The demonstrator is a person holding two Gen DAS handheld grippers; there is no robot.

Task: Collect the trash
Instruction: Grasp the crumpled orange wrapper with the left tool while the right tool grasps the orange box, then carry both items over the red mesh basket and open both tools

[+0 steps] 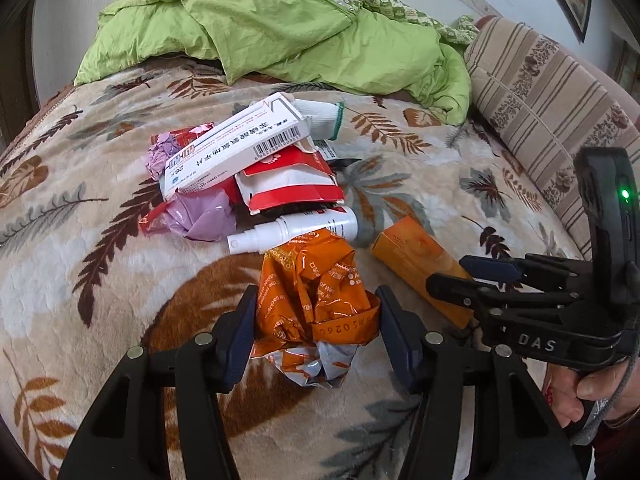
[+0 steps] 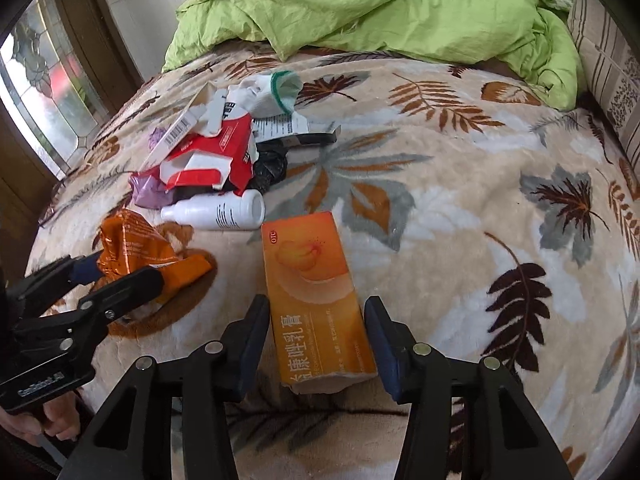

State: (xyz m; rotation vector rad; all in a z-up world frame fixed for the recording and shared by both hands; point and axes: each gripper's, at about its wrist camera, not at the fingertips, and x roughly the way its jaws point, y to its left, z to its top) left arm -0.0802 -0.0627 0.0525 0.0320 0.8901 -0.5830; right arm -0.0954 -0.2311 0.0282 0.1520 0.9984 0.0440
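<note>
Both grippers are at work over a leaf-patterned blanket point(image 1: 100, 280) on a bed. The left gripper point(image 1: 316, 320) has its two fingers on either side of a crumpled orange wrapper point(image 1: 316, 280), the pads pressed against the foil, so it is gripping the wrapper, which lies on the blanket. The right gripper point(image 2: 318, 340) straddles an orange box point(image 2: 316, 292) lying flat; its fingers sit at the box's two long sides at the near end, apparently in contact, gripping the box. In the left wrist view the right gripper point(image 1: 452, 276) shows at the right edge, over the same box point(image 1: 420, 260), with a hand point(image 1: 576, 396) on its handle. The remaining trash is heaped just beyond: a white spray bottle point(image 1: 296, 228) on its side touching the wrapper's far edge, a torn red-and-white carton point(image 1: 292, 180), a long white box point(image 1: 240, 144) lying across the top, purple wrappers point(image 1: 200, 216), and a white glove point(image 1: 324, 120) at the back. A green quilt point(image 1: 280, 28) is bunched at the far end, a striped cushion point(image 1: 552, 104) at the right.
</note>
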